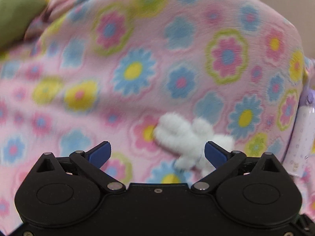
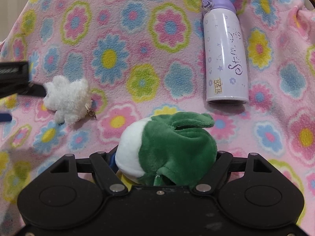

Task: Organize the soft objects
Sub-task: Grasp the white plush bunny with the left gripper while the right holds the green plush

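Two hand-held grippers work over a pink fleece blanket (image 2: 137,102) printed with blue, yellow, pink and green flowers.

The left gripper (image 1: 157,153) has its blue-padded jaws spread wide with nothing pinched between them. A small fluffy white plush toy (image 1: 189,139) lies on the blanket just ahead of the gripper, toward its right fingertip (image 1: 214,153), which overlaps the toy's edge in this view; whether they touch cannot be told. This view is blurred. At the far right edge, beyond the right finger, part of a lilac bottle (image 1: 303,137) shows. A green shape (image 1: 17,9) sits in the far upper left corner, too blurred to identify.

The right gripper (image 2: 165,157) has its jaws pressed against a green and white plush toy (image 2: 169,149), which fills the gap between them; the fingertips are hidden behind it. A bit of yellow shows beneath the white part.

Seen from the right gripper, the white plush toy (image 2: 67,100) lies ahead and well to the left, with a small metal clasp (image 2: 90,112) at its near side. The left gripper's dark finger (image 2: 35,89) reaches the toy's far left side. The lilac bottle (image 2: 224,53) lies on its side ahead and to the right, purple cap pointing away, well apart from both toys.
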Demonstrator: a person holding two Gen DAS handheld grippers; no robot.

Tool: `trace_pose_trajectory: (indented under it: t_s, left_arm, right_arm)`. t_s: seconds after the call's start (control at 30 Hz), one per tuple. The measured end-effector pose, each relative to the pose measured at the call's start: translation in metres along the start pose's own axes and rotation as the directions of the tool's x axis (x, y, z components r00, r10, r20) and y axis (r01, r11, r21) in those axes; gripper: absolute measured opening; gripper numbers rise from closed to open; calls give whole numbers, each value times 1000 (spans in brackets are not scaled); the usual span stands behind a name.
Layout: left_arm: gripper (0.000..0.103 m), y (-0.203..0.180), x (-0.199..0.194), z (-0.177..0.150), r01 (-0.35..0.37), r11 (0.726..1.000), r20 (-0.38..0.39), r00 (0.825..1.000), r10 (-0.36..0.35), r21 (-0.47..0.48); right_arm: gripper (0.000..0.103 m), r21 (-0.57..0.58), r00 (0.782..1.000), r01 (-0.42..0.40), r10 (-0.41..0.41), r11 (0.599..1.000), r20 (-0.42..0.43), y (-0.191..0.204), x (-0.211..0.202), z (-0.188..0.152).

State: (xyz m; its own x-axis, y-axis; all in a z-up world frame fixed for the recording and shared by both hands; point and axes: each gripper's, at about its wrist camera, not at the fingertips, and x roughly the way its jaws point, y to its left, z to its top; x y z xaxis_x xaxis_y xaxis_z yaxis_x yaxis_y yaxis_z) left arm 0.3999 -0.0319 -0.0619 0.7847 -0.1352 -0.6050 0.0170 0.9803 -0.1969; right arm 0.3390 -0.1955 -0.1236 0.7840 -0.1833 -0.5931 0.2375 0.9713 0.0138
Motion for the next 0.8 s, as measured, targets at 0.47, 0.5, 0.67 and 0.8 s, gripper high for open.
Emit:
trace_pose_trajectory:
  t_s: [0.47, 0.5, 0.67, 0.8]
  left_arm:
    - [101, -53, 38, -13, 70, 948, 2, 997, -74, 312]
    - [101, -58, 41, -14, 71, 941, 1, 997, -76, 330]
    - [101, -71, 60, -19, 88, 934, -13, 996, -89, 346]
    - [100, -66, 71, -17, 104, 953, -19, 995, -103, 284]
  right_arm:
    - [80, 16, 1000, -9, 10, 1000, -1, 0, -2, 0]
    - [80, 16, 1000, -10, 10, 1000, -1, 0, -1, 0]
    - [80, 21, 1000, -11, 11, 1000, -1, 0, -2, 0]
    - [82, 21, 1000, -14, 14, 1000, -2, 0, -1, 0]
